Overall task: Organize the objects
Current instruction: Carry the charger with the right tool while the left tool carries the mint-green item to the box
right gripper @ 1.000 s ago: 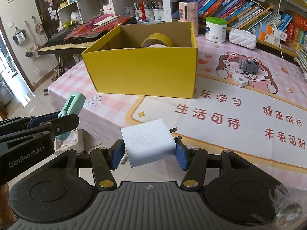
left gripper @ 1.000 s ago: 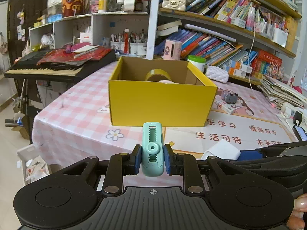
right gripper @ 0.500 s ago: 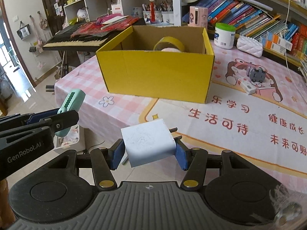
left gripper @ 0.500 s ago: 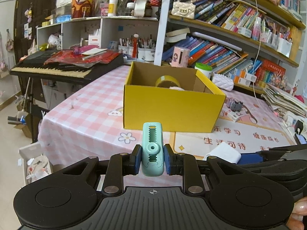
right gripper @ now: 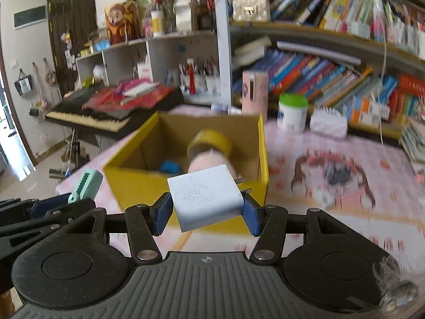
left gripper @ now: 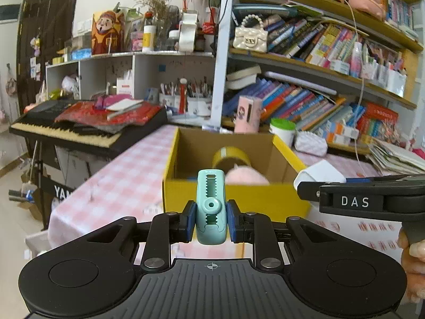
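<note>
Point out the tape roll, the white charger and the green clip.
tape roll (left gripper: pixel 231 156), left wrist view, top of its curved band
white charger (right gripper: pixel 205 195), right wrist view, flat top face
green clip (left gripper: pixel 211 207), left wrist view, middle pivot

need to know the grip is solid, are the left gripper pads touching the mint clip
Touching. The left wrist view shows the left gripper with both blue pads flush against the mint clip, no gap.

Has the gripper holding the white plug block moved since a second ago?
Yes. The right gripper rose and closed in on the yellow cardboard box, whose inside now shows.

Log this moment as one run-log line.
left gripper: shut on mint clip | right gripper: shut on white charger | both short of yellow box | box holds tape roll
</note>
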Action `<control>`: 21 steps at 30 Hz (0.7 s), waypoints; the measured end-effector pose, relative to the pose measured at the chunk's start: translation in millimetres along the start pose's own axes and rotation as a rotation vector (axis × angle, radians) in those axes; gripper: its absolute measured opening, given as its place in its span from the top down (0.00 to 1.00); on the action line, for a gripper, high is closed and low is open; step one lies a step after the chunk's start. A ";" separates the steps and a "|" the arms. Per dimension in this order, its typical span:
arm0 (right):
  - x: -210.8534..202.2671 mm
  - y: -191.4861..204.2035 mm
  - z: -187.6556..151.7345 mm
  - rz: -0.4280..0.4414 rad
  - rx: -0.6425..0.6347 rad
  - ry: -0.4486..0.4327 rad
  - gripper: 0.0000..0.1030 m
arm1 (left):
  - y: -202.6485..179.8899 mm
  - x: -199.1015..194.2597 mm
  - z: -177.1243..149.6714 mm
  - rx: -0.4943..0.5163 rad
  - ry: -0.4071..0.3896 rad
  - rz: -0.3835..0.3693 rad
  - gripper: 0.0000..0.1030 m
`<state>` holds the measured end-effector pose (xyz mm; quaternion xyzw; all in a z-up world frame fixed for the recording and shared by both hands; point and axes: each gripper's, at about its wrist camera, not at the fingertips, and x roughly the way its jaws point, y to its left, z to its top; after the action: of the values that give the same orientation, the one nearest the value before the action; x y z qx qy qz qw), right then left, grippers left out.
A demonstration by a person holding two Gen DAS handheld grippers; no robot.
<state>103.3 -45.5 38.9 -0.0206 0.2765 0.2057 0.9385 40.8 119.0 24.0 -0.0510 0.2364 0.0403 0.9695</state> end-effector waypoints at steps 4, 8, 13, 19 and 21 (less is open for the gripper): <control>22.5 -7.0 22.3 0.010 -0.024 -0.023 0.48 | -2.3 22.4 14.2 0.006 -0.019 0.013 0.78; 47.6 -14.1 37.6 0.022 -0.048 -0.018 0.48 | -5.3 48.1 24.3 0.004 -0.012 0.026 0.78; 81.4 -24.3 50.3 0.030 -0.087 0.008 0.48 | -8.5 77.9 30.9 0.002 0.014 0.047 0.78; 121.0 -30.8 55.3 0.045 -0.162 0.063 0.48 | -11.7 108.2 31.2 0.021 0.064 0.079 0.78; 131.7 -30.8 55.9 0.054 -0.193 0.078 0.48 | -12.8 117.0 30.8 0.026 0.085 0.088 0.78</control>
<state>244.4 -15.8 14.4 -0.1114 0.2920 0.2556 0.9149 159.6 116.2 -1.9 -0.0294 0.2798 0.0775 0.9565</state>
